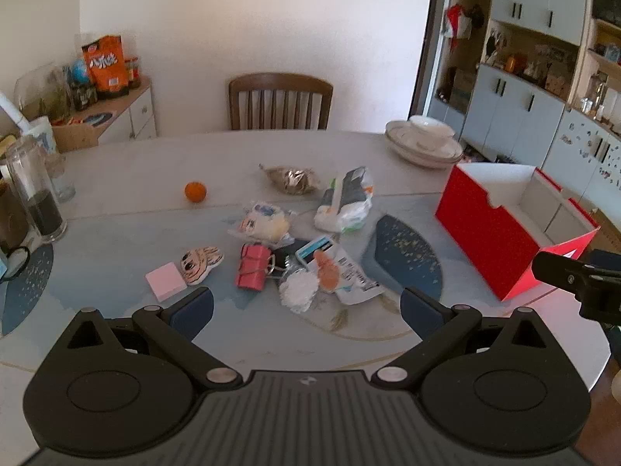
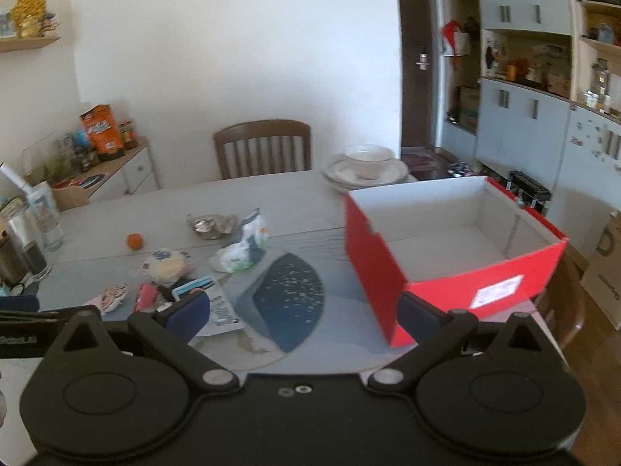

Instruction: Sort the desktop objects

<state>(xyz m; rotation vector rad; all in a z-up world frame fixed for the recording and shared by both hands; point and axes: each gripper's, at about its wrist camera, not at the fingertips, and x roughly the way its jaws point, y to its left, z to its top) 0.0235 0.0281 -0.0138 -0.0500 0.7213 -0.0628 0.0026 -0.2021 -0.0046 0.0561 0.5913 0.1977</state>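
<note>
Two grippers: left gripper (image 1: 306, 310) and right gripper (image 2: 304, 316), jaws wide apart, holding nothing.
Clutter (image 1: 295, 248): heaped on table (image 1: 136, 178), left of red box (image 1: 493, 240).
Orange (image 1: 195, 192): beyond clutter, far left of box.

Our left gripper (image 1: 306, 308): jaws spread wide, nothing between, angled downward. Our right gripper (image 2: 304, 316): likewise wide apart, empty, tilted downward.

Bare table (image 1: 128, 178) lies left of the clutter; the red box (image 1: 493, 244) blocks the right.
</note>
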